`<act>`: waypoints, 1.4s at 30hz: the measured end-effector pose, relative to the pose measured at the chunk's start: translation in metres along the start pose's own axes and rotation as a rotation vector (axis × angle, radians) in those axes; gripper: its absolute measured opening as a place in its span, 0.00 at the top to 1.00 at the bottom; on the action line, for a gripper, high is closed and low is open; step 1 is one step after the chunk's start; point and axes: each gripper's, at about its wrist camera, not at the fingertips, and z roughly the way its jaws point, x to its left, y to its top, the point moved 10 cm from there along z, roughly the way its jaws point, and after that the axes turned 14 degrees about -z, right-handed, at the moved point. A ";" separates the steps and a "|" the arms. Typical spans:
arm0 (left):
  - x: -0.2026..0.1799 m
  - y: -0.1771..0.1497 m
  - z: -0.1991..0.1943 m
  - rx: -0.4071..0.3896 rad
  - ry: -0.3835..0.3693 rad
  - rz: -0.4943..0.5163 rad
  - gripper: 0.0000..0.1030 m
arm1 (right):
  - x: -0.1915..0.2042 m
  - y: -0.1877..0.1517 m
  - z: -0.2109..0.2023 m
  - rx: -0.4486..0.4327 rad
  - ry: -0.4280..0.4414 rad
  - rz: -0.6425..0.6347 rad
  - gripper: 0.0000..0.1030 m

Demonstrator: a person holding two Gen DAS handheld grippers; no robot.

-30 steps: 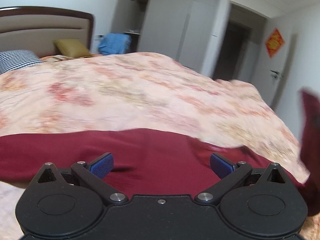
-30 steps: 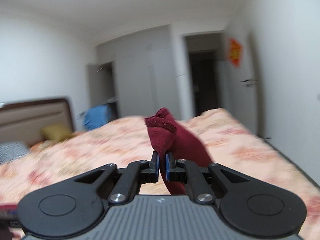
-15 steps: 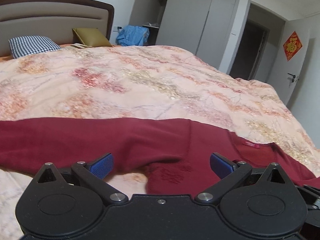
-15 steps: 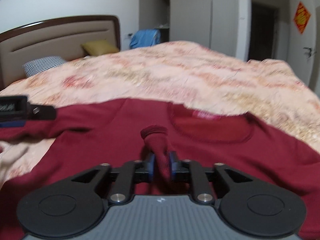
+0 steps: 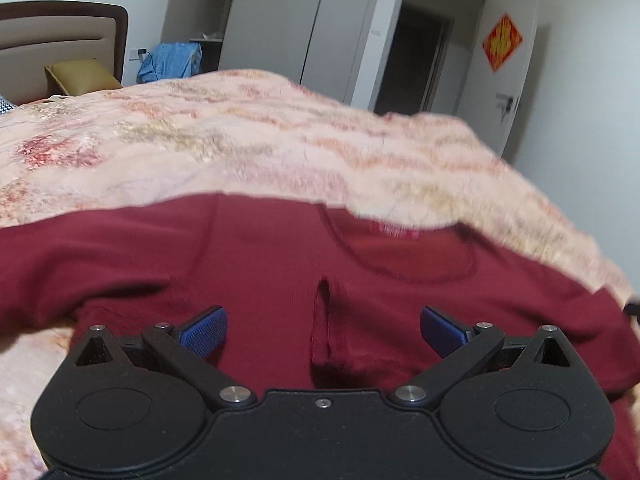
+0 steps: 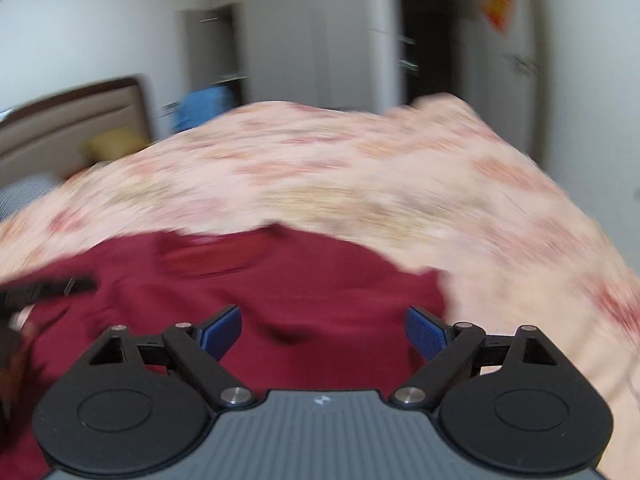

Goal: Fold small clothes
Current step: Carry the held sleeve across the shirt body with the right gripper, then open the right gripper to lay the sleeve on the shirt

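A dark red long-sleeved shirt (image 5: 260, 264) lies flat on the bed, neckline (image 5: 412, 256) with a red label toward the far side. One sleeve runs out to the left; the other sleeve's cuff (image 5: 324, 328) lies folded over the chest. My left gripper (image 5: 322, 330) is open and empty just above the chest, the cuff between its pads. My right gripper (image 6: 324, 330) is open and empty over the shirt's right part (image 6: 320, 280). The right wrist view is blurred. The left gripper's edge shows at its left (image 6: 44, 290).
The bed carries a pink floral quilt (image 5: 240, 152). A headboard (image 5: 60, 40), an olive pillow (image 5: 80, 76) and blue cloth (image 5: 172, 60) stand at the far left. Wardrobe doors (image 5: 280, 20), a dark doorway (image 5: 416, 56) and a door with a red ornament (image 5: 502, 42) lie beyond.
My right gripper carried the sleeve cuff over the chest, opened and let it go. My left gripper moved right over the shirt's chest and stayed open.
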 end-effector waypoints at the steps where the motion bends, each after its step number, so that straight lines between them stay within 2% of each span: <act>1: 0.003 -0.003 0.003 0.005 0.013 0.002 0.01 | -0.017 -0.001 0.006 0.008 0.010 0.077 0.22; 3: 0.011 -0.007 0.008 0.012 0.023 -0.013 0.01 | -0.046 -0.005 0.023 0.034 0.034 0.222 0.28; 5: 0.016 -0.009 0.008 0.011 0.014 -0.028 0.01 | -0.064 -0.007 0.040 0.061 0.070 0.334 0.46; 6: 0.016 -0.010 0.008 0.009 0.014 -0.027 0.01 | -0.068 -0.008 0.049 0.067 0.097 0.373 0.51; 8: 0.016 -0.012 0.009 0.007 0.020 -0.012 0.01 | -0.073 -0.005 0.059 0.068 0.140 0.403 0.84; 10: 0.014 -0.013 0.008 0.000 0.023 0.002 0.01 | -0.075 0.009 0.052 0.011 0.140 0.348 0.89; 11: 0.014 -0.013 0.009 -0.002 0.024 0.004 0.00 | -0.071 0.020 0.044 -0.035 0.113 0.277 0.89; 13: 0.013 -0.014 0.010 0.000 0.030 0.012 0.00 | -0.067 0.039 0.027 -0.130 -0.016 0.047 0.90; 14: 0.012 -0.015 0.009 0.001 0.036 0.018 0.00 | -0.063 0.041 0.027 -0.137 -0.081 -0.059 0.90; 15: 0.012 -0.015 0.010 0.002 0.043 0.025 0.00 | -0.062 0.039 0.032 -0.117 -0.093 -0.087 0.90; 18: 0.012 -0.017 0.013 0.008 0.056 0.039 0.00 | -0.065 0.018 0.048 -0.033 -0.045 -0.021 0.88; 19: 0.012 -0.016 0.013 0.010 0.057 0.039 0.00 | -0.067 0.013 0.046 -0.031 -0.045 0.002 0.82; 20: 0.013 -0.017 0.014 0.011 0.057 0.039 0.00 | -0.071 0.008 0.042 -0.035 -0.035 0.048 0.71; 21: 0.013 -0.018 0.014 0.011 0.056 0.037 0.00 | -0.074 0.003 0.037 -0.040 0.001 0.113 0.63; 22: 0.013 -0.018 0.014 0.010 0.056 0.037 0.00 | -0.076 -0.004 0.030 -0.044 0.047 0.178 0.49; 23: 0.013 -0.018 0.014 0.010 0.056 0.037 0.00 | -0.076 -0.011 0.024 -0.039 0.093 0.233 0.45; 25: 0.012 -0.019 0.015 0.008 0.060 0.041 0.00 | -0.072 -0.032 0.012 -0.016 0.168 0.301 0.45; 28: 0.012 -0.020 0.015 0.006 0.065 0.049 0.00 | -0.061 -0.054 0.002 0.007 0.234 0.329 0.46; 30: 0.012 -0.020 0.016 0.008 0.065 0.049 0.00 | -0.057 -0.060 -0.001 0.008 0.236 0.321 0.64; 31: 0.012 -0.020 0.016 0.007 0.061 0.045 0.00 | -0.056 -0.061 -0.003 0.006 0.222 0.309 0.82; 32: 0.012 -0.020 0.015 0.007 0.057 0.041 0.00 | -0.056 -0.060 -0.009 -0.011 0.207 0.300 0.86; 34: 0.013 -0.021 0.016 0.006 0.052 0.036 0.00 | -0.056 -0.056 -0.023 -0.034 0.164 0.261 0.88; 38: 0.013 -0.021 0.017 0.009 0.063 0.049 0.00 | -0.055 -0.069 -0.011 0.040 0.130 0.243 0.87; 42: 0.016 -0.014 0.008 0.026 0.043 0.003 0.00 | -0.049 -0.067 -0.018 0.038 0.118 0.248 0.73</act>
